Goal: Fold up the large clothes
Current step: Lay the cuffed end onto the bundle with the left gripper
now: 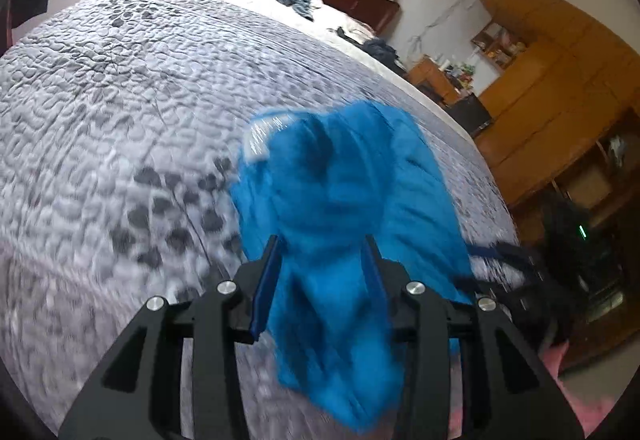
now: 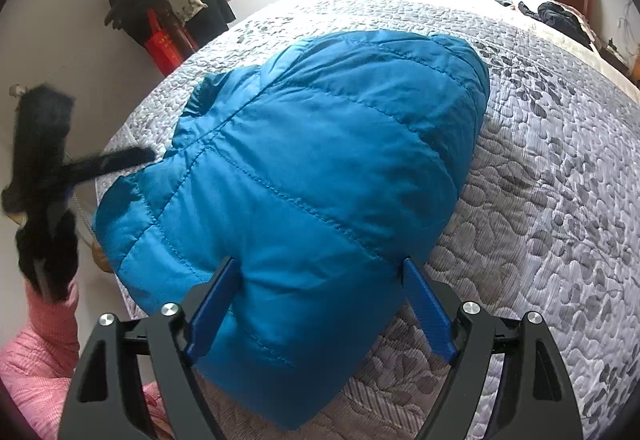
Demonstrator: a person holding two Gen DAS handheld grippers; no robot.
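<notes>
Jacket: blue quilted puffer, lying bunched on the bed near its foot edge.
Left hand-held gripper: fingers apart, blue fabric between them; whether it pinches is unclear, view blurred.
Right hand-held gripper: fingers apart, straddling the jacket's near end, not clamped.
Handling: likely light, puffy, slick; springs back, so pinch at a seam or hem.
Room: wide bare quilt beyond the jacket; the bed's edge lies close on its left.
</notes>
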